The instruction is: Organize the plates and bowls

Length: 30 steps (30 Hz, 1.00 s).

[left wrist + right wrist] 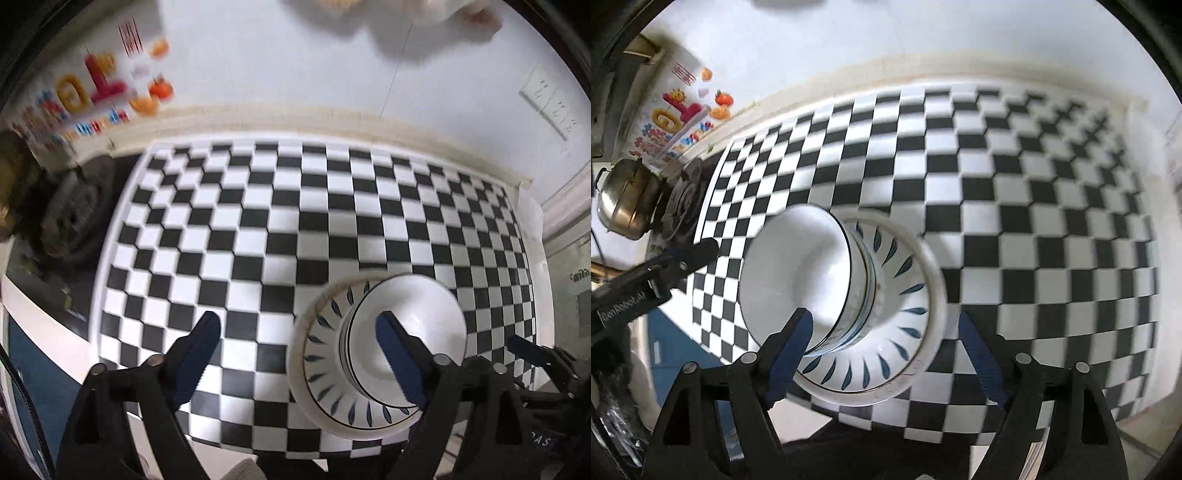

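Now bowl point(798, 273) stacked on plate point(905, 295), grippers spread

White bowl point(798, 273), blue-leaf plate point(905, 295)

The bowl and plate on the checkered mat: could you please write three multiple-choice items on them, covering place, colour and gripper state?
1. Where is the bowl?
A. on the plate
B. beside the plate
C. on the stove

2. What colour are the plate's leaf marks?
A. red
B. blue
C. yellow

3. How is the right gripper?
A. shut on the bowl
B. shut on the plate
C. open, empty

Answers: 1 A, the bowl stands inside the plate's rim; 2 B, blue leaves ring it; 3 C, its fingers stand wide apart, nothing gripped.
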Each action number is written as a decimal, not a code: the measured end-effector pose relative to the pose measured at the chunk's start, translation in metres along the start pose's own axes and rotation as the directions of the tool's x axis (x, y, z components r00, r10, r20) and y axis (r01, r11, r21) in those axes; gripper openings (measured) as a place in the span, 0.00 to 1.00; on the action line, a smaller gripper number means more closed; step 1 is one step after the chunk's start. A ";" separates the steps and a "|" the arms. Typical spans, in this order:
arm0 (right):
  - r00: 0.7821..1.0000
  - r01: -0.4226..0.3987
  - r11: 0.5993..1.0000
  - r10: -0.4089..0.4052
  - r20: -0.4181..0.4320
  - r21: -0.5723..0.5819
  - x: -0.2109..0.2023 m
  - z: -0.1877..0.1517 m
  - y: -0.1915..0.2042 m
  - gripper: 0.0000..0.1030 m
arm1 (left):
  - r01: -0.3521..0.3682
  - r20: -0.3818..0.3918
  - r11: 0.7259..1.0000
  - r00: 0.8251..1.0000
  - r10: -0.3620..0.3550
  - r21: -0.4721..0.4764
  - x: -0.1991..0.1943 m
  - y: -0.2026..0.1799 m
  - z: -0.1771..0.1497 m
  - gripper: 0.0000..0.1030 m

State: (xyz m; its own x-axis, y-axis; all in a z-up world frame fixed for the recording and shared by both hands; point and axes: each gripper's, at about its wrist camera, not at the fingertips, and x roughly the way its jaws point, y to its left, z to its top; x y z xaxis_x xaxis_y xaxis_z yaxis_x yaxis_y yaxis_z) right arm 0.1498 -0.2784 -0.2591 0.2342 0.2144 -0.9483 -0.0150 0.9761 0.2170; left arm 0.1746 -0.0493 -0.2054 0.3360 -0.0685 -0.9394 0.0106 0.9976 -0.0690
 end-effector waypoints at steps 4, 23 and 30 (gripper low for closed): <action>0.993 0.073 0.997 -0.073 0.091 0.006 -0.035 -0.016 0.016 0.84 | 0.007 0.072 0.999 0.997 -0.010 0.050 -0.032 0.001 -0.009 0.99; 0.920 0.141 0.990 -0.139 0.366 0.021 -0.193 -0.124 0.094 0.87 | 0.006 0.285 0.993 0.958 -0.039 0.114 -0.187 -0.002 -0.106 0.99; 0.881 0.183 0.983 -0.158 0.447 -0.014 -0.256 -0.178 0.113 0.87 | -0.020 0.364 0.996 0.931 -0.015 0.092 -0.247 -0.003 -0.153 0.99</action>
State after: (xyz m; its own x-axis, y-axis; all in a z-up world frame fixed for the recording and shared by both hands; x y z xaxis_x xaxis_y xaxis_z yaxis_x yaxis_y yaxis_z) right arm -0.0849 -0.2169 -0.0328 0.6429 0.0185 -0.7658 0.0143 0.9992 0.0362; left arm -0.0520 -0.0372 -0.0245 0.6556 -0.0743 -0.7514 0.0910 0.9957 -0.0190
